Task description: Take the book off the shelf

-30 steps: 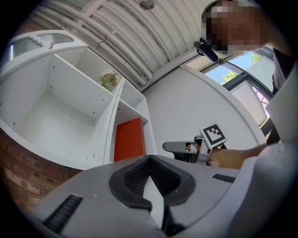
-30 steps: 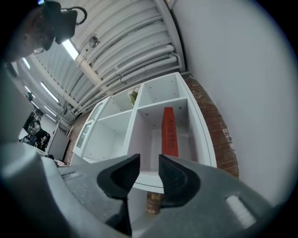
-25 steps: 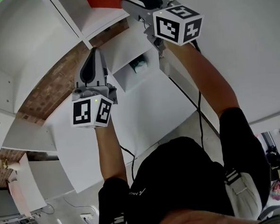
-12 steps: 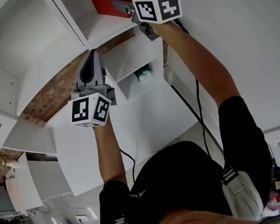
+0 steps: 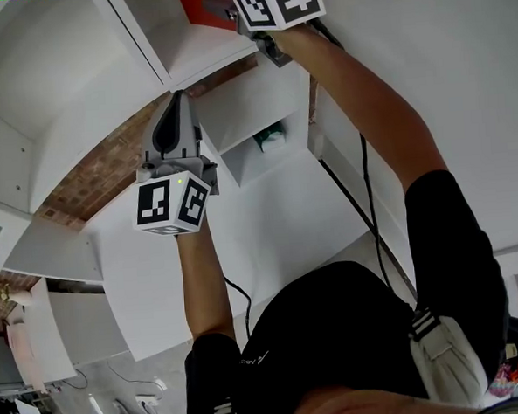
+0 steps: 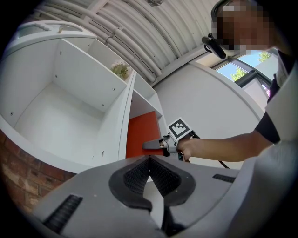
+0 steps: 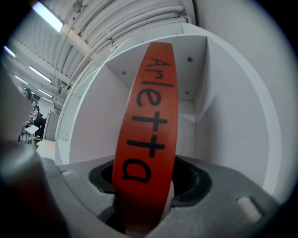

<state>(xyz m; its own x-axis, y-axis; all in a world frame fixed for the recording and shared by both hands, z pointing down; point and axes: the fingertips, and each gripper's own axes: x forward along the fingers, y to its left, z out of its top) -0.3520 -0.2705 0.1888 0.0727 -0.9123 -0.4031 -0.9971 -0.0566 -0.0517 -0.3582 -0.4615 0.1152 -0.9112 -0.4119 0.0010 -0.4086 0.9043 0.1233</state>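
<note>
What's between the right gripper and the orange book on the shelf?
Nothing. In the right gripper view, the book stands spine-out between the closing jaws of the right gripper.

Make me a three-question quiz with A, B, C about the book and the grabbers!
1. Where is the book? A on the floor; B in a shelf compartment; C on a chair.
2. What colour is its spine? A orange-red; B blue; C green.
3. The left gripper's jaws are: A holding a cup; B wide apart; C together, empty.
B: white shelf walls surround it, with the right gripper's closing jaws on either side. A: the spine shows orange-red. C: its pads meet, nothing between.
</note>
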